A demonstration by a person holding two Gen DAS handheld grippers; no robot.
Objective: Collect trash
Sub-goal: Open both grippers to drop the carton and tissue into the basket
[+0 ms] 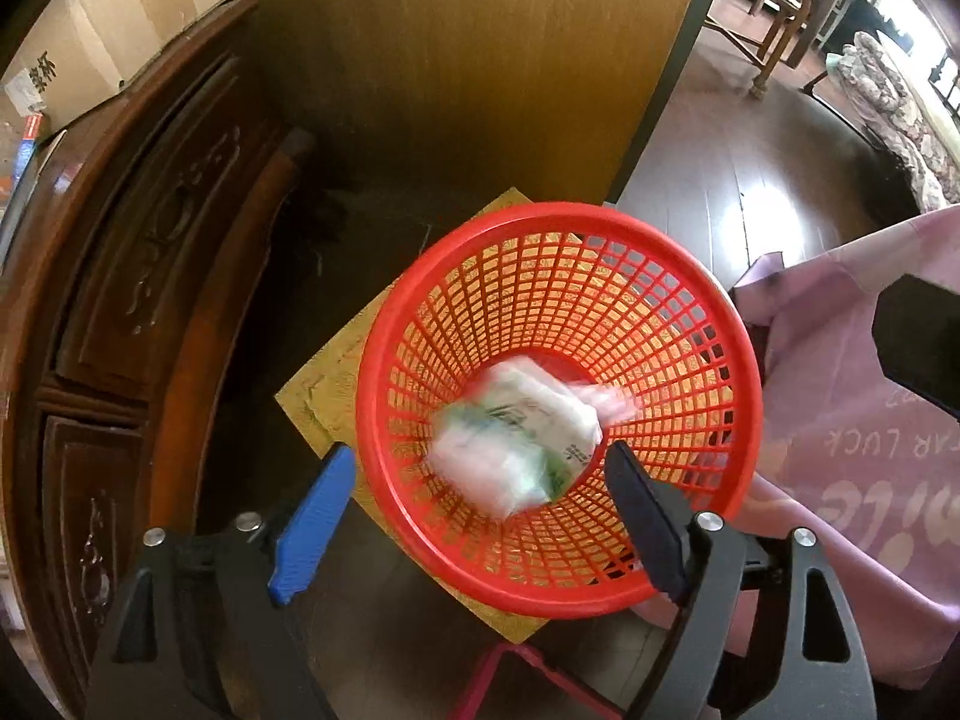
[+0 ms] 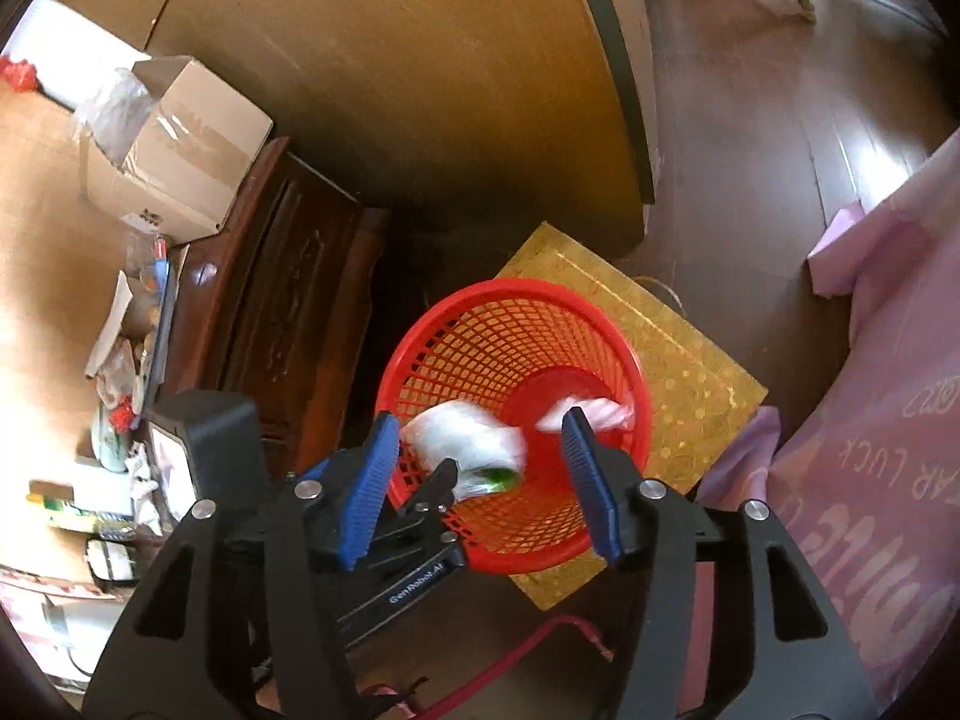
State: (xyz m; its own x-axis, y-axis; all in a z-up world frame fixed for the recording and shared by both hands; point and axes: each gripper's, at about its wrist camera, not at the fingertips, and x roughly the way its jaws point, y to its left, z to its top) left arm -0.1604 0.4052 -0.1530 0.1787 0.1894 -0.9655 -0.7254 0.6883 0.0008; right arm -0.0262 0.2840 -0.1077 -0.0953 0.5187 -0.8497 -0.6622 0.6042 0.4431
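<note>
Left wrist view: both tools are hanging open over the red basket (image 1: 558, 408).

Left tool (image 1: 480, 468) and right tool (image 2: 477, 462) are gaping, gripping nothing; a blurred white-green plastic packet (image 1: 516, 432) is dropping inside the latticed basket sitting on glossy gold cardboard (image 2: 690, 372). Releasing dead-centre looks wisest, avoiding the rim.

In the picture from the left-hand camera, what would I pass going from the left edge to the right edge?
Dark carved wooden cabinet → gold mat → red mesh basket with a white-and-green packet inside → pink cloth with lettering.
</note>
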